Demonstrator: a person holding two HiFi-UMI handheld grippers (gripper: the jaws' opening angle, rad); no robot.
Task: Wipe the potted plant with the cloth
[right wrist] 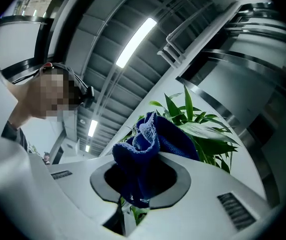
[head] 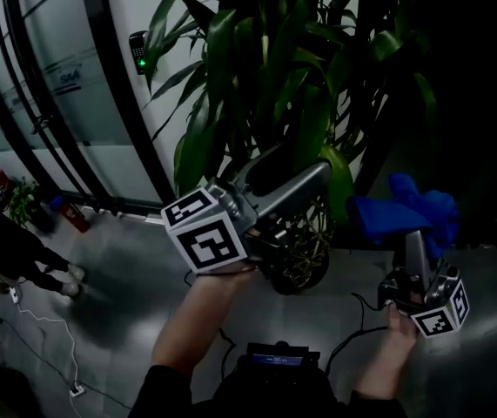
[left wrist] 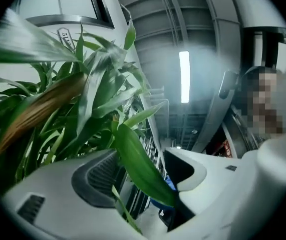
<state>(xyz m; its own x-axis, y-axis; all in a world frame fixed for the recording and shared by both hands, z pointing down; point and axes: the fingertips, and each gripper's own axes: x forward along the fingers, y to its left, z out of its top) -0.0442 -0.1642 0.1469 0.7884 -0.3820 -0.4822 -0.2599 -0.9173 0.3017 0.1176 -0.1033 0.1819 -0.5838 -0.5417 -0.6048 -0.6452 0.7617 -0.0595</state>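
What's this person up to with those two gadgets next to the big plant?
A person is getting set to wipe the potted plant. The right hand-held gripper is clamped on a blue cloth, held up beside the foliage. The left hand-held gripper has one long green leaf lying between its open jaws, not pinched. The cloth is not on that leaf yet.
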